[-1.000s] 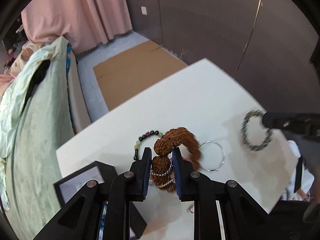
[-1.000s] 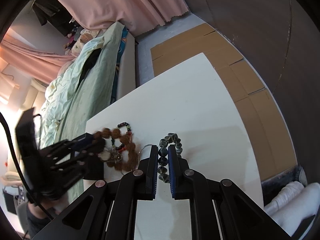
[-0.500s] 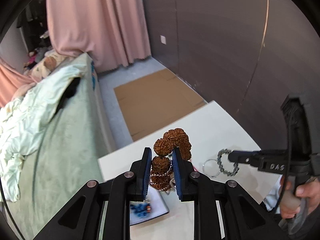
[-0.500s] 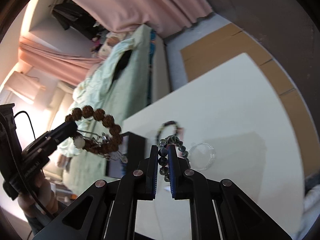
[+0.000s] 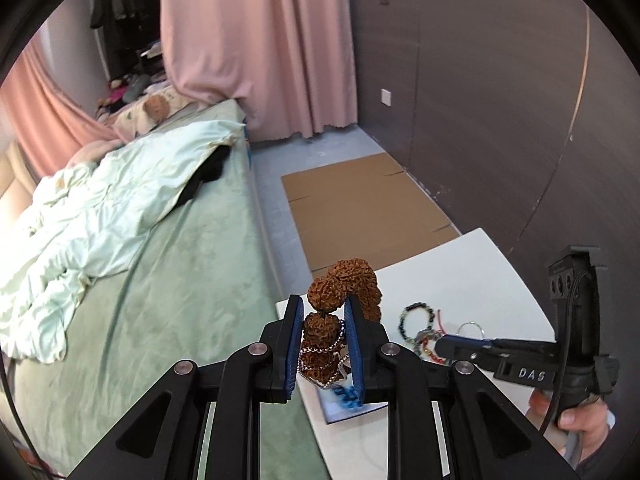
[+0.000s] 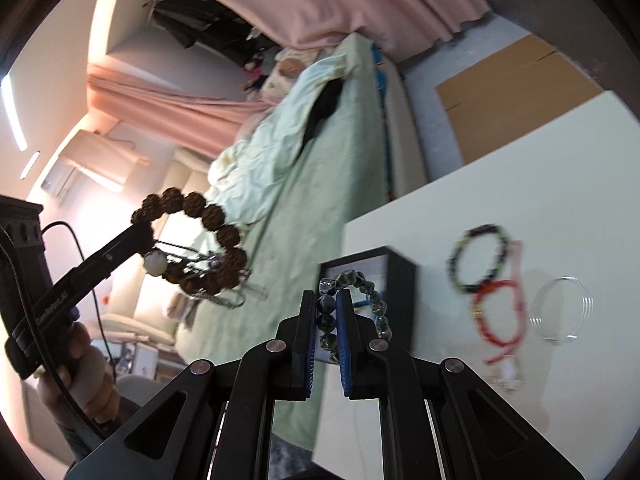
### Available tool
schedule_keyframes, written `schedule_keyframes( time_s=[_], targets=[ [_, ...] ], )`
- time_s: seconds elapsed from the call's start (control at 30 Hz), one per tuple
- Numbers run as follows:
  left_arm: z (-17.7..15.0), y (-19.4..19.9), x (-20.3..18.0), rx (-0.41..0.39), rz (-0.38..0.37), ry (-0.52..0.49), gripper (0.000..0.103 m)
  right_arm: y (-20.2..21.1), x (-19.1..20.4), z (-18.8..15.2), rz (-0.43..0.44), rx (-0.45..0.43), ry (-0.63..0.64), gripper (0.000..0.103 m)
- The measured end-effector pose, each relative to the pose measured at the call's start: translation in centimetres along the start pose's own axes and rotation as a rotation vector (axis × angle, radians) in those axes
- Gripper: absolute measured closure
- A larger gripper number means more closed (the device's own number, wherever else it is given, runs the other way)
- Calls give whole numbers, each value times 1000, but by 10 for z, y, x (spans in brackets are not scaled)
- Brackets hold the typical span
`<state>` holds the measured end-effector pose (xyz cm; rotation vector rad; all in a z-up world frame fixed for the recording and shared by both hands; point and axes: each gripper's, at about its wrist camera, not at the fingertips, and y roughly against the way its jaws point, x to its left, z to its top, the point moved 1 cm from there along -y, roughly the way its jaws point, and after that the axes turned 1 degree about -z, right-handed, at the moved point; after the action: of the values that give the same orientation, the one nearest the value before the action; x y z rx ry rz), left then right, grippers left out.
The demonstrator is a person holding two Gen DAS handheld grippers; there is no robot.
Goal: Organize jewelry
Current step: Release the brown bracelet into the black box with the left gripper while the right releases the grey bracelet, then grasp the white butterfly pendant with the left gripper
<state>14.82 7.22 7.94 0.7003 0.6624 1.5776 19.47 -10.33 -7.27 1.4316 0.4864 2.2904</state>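
Observation:
My left gripper (image 5: 322, 320) is shut on a brown rough-bead bracelet (image 5: 348, 280) with a silver chain tangled in it, held in the air left of the white table (image 5: 472, 264); it also shows in the right wrist view (image 6: 200, 240). My right gripper (image 6: 328, 312) is shut on a dark grey-blue bead bracelet (image 6: 368, 292), held above the black jewelry box (image 6: 396, 268) at the table's left edge. On the table lie a dark bead bracelet (image 6: 478, 258), a red cord bracelet (image 6: 500, 320) and a clear bangle (image 6: 562, 308).
A bed with green cover (image 5: 160, 280) and pale quilt stands left of the table. Flat cardboard (image 5: 360, 204) lies on the floor beyond. A dark wall panel (image 5: 500, 100) runs along the right. Pink curtains hang at the back.
Both grippers have risen from the table with their bracelets. The left one carried the brown bracelet up and left; the right one brought the grey-blue bracelet over the black box.

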Motion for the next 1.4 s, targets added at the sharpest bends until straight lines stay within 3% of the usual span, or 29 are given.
schedule_keyframes(
  time_s=[0.13,0.23,0.27,0.33,0.77,0.8,0.87,0.93,1.0,1.2,1.4],
  targets=[
    [-4,0,11,4,11,15,81,-22,16,-4,25,19,35,92],
    [-8,-1,16,8,2,29,81,-37,15,-4,-13,59,39,87],
    [-8,-2,16,9,-2,31,81,-39,12,-4,-16,74,27,81],
    [-9,-4,14,12,-12,31,81,-37,2,-3,-32,71,-13,49],
    [-24,-47,-22,95,-77,-5,79,26,-36,12,-205,-15,-39,48],
    [-25,-51,-24,103,-69,-8,77,29,-37,12,-213,-16,-35,48],
    [-27,-56,-26,116,-63,5,61,35,-39,12,-228,-22,-30,48],
    [-30,-56,-26,96,-77,38,34,40,-43,12,-243,-29,-31,48],
    [-33,-55,-27,65,-86,62,25,43,-47,12,-265,-36,-37,48],
    [-49,-64,-46,-13,-28,88,25,74,-54,16,-385,-154,-29,48],
    [-66,-77,-73,-24,-99,90,25,98,-63,18,-461,-198,-8,48]
  ],
)
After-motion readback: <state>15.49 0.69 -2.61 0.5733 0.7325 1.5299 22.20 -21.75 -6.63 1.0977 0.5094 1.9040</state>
